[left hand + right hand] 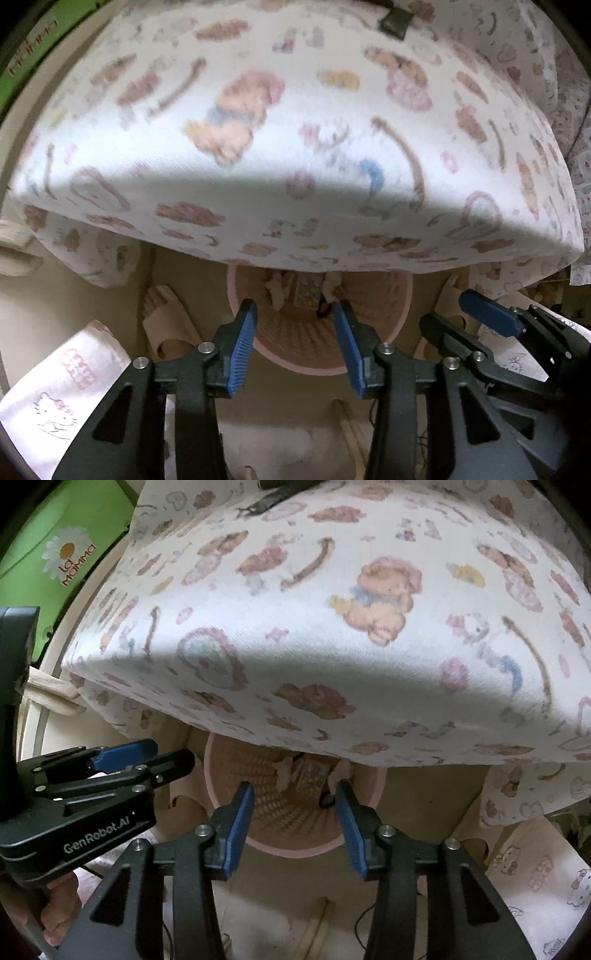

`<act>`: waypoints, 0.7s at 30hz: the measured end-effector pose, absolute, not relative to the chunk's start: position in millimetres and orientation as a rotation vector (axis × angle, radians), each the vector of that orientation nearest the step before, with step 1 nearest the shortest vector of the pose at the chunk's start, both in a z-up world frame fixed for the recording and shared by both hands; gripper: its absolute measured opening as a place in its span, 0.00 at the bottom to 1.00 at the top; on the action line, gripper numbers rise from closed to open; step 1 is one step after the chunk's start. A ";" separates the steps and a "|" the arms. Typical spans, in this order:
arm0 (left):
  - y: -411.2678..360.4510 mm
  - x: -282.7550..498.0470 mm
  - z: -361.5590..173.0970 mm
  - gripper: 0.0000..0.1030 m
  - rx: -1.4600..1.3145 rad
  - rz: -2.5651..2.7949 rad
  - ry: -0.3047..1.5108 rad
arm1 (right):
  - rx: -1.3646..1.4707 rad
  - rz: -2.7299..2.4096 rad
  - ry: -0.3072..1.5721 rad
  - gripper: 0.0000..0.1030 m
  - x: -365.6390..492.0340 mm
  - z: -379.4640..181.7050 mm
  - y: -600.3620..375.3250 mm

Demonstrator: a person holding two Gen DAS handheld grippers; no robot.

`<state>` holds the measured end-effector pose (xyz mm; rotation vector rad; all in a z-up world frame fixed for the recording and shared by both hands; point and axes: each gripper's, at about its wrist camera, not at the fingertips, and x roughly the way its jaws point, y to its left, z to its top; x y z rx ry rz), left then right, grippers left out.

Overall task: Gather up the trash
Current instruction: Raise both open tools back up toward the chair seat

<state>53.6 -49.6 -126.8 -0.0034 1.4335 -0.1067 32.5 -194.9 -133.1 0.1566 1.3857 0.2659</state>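
Both grippers, left (295, 343) and right (294, 825), hang side by side with blue pads spread apart and empty, aimed down at the round pink lattice-walled basket (373, 328) at lower centre, half tucked under the cartoon-print mattress (288, 140), holding crumpled paper scraps (275, 290) and a patterned wrapper (308, 291).

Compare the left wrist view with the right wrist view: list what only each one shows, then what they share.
Only the left wrist view shows a beige slipper on the floor left of the basket, and the right tool entering from the right.

Only the right wrist view shows the green bag with a daisy logo at upper left, and the left tool entering from the left.

Both show the pink basket on the floor holding crumpled paper and a small patterned packet, partly under the cartoon-print bedsheet. Each view's own tool is open and empty.
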 end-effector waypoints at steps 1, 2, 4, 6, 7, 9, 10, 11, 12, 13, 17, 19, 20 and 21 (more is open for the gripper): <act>-49.6 53.5 -122.8 0.42 0.002 -0.107 1.422 | 0.149 0.261 1.373 0.48 32.1 -129.5 -195.3; -49.6 52.9 -118.2 0.42 0.005 -0.106 1.407 | 0.144 0.259 1.363 0.49 31.7 -127.1 -195.5; -49.1 51.0 -108.2 0.44 0.017 -0.107 1.372 | 0.131 0.257 1.333 0.49 30.1 -118.0 -195.1; -48.7 48.2 -98.3 0.46 0.024 -0.107 1.338 | 0.131 0.261 1.308 0.49 28.2 -110.5 -195.1; -47.8 47.0 -94.3 0.48 0.020 -0.110 1.328 | 0.139 0.256 1.290 0.49 26.7 -104.1 -196.4; -46.7 44.9 -87.5 0.48 0.004 -0.126 1.318 | 0.154 0.251 1.262 0.50 25.5 -95.4 -200.0; -46.4 44.4 -84.0 0.48 -0.004 -0.129 1.310 | 0.160 0.252 1.238 0.51 24.5 -88.5 -201.9; -45.9 43.7 -80.0 0.48 -0.009 -0.128 1.297 | 0.159 0.250 1.222 0.52 23.6 -84.1 -202.9; -46.3 43.2 -76.7 0.48 -0.011 -0.127 1.288 | 0.154 0.242 1.194 0.52 22.4 -77.8 -204.0; -45.7 43.3 -73.0 0.48 -0.014 -0.127 1.277 | 0.147 0.239 1.173 0.52 21.4 -72.8 -204.6; -41.8 45.2 -57.7 0.49 -0.026 -0.118 1.238 | 0.126 0.226 1.103 0.54 20.2 -56.7 -206.8; -40.2 46.2 -54.3 0.50 -0.030 -0.109 1.232 | 0.121 0.202 1.065 0.54 18.8 -49.4 -210.9; -38.9 47.8 -52.9 0.50 -0.035 -0.108 1.233 | 0.117 0.192 1.050 0.54 17.7 -46.2 -212.2; -37.1 48.2 -54.2 0.50 -0.039 -0.106 1.234 | 0.111 0.185 1.037 0.54 16.4 -43.2 -212.7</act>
